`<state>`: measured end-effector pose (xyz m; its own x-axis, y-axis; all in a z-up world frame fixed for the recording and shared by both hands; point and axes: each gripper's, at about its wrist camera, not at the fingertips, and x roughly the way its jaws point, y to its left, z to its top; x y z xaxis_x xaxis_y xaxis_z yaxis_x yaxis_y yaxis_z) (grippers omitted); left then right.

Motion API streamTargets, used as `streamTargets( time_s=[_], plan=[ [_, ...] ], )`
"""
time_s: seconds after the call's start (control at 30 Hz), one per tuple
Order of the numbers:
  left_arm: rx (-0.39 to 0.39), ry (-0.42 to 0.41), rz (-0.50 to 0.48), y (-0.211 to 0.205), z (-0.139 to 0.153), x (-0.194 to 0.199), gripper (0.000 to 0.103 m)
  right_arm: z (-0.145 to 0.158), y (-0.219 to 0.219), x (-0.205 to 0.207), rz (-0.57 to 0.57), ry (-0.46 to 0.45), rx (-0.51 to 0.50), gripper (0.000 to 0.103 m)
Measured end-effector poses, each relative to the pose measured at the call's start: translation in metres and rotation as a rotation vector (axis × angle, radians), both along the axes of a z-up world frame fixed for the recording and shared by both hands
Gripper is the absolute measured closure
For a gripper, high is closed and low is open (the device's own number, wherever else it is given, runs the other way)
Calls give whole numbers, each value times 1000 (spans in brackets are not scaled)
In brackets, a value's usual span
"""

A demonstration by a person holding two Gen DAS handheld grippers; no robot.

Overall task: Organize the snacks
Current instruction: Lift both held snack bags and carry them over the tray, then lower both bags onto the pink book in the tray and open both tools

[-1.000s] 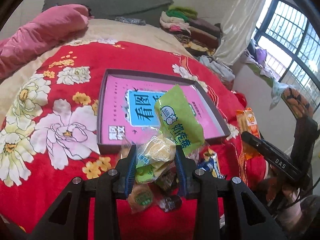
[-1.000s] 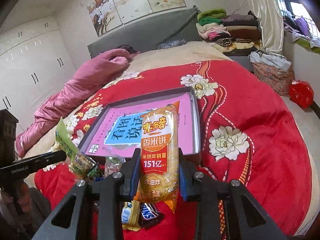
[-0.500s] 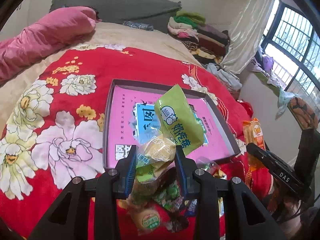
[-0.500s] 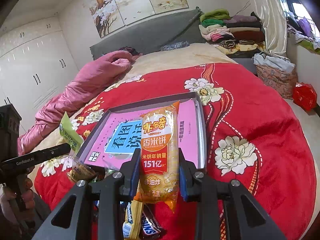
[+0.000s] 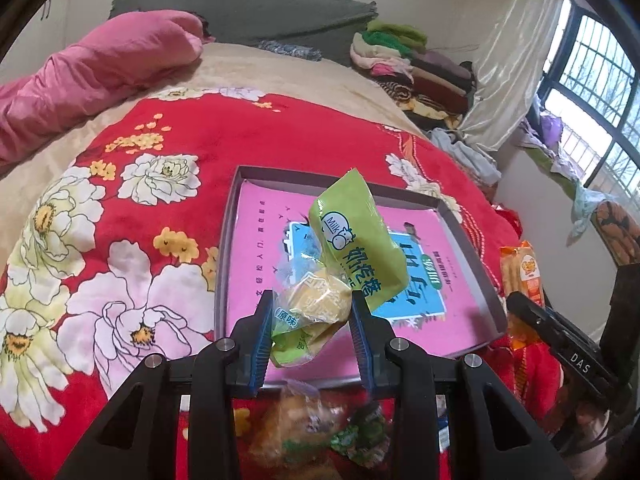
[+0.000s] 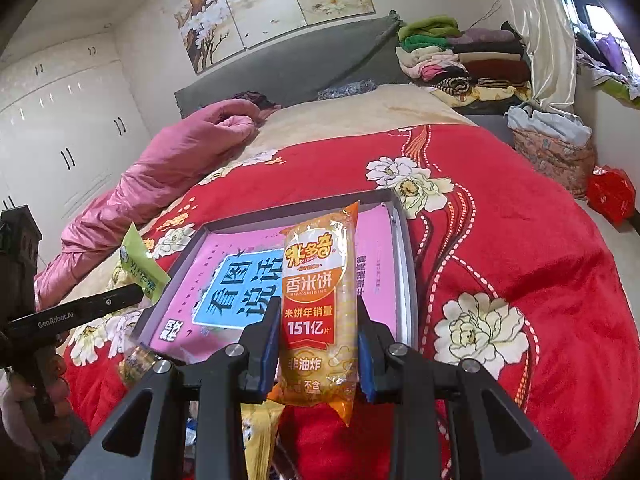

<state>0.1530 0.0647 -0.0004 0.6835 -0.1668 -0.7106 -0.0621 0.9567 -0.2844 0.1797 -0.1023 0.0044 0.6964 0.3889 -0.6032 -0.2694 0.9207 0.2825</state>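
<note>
My left gripper (image 5: 312, 316) is shut on a green milk-candy bag (image 5: 352, 236), which sticks up over the near edge of a grey shallow box (image 5: 226, 264) with a pink and blue printed bottom. My right gripper (image 6: 318, 332) is shut on an orange rice-cracker pack (image 6: 320, 300), held upright over the same box (image 6: 402, 264) near its right wall. In the right wrist view the left gripper (image 6: 80, 312) and green bag (image 6: 140, 264) show at the left. The right gripper's body (image 5: 560, 348) and its orange pack (image 5: 524, 276) show at the right in the left wrist view.
The box lies on a red flowered blanket (image 5: 140, 208) on a bed. Several loose snack packets (image 5: 320, 424) lie on the blanket under my left gripper, and more (image 6: 256, 428) under the right. A pink quilt (image 6: 168, 168) lies at the far left; folded clothes (image 6: 460, 56) are stacked at the back.
Both grippers have moved forward toward the box with their packs still held. The box now looks larger and closer, and the loose snacks have slipped lower in both views.
</note>
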Motion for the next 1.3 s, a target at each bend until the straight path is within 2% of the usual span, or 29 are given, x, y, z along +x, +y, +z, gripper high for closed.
streamTargets(
  time_s=[0.53, 0.9, 1.3],
  plan=[
    [21, 63, -12, -8, -27, 26, 66, -27, 6, 36, -25, 57, -43, 70],
    [45, 91, -12, -7, -42, 31, 66, -37, 11, 38, -23, 72, -107, 70],
    [45, 102, -26, -8, -45, 31, 65, -41, 7, 36, -33, 92, -102, 70]
  ],
)
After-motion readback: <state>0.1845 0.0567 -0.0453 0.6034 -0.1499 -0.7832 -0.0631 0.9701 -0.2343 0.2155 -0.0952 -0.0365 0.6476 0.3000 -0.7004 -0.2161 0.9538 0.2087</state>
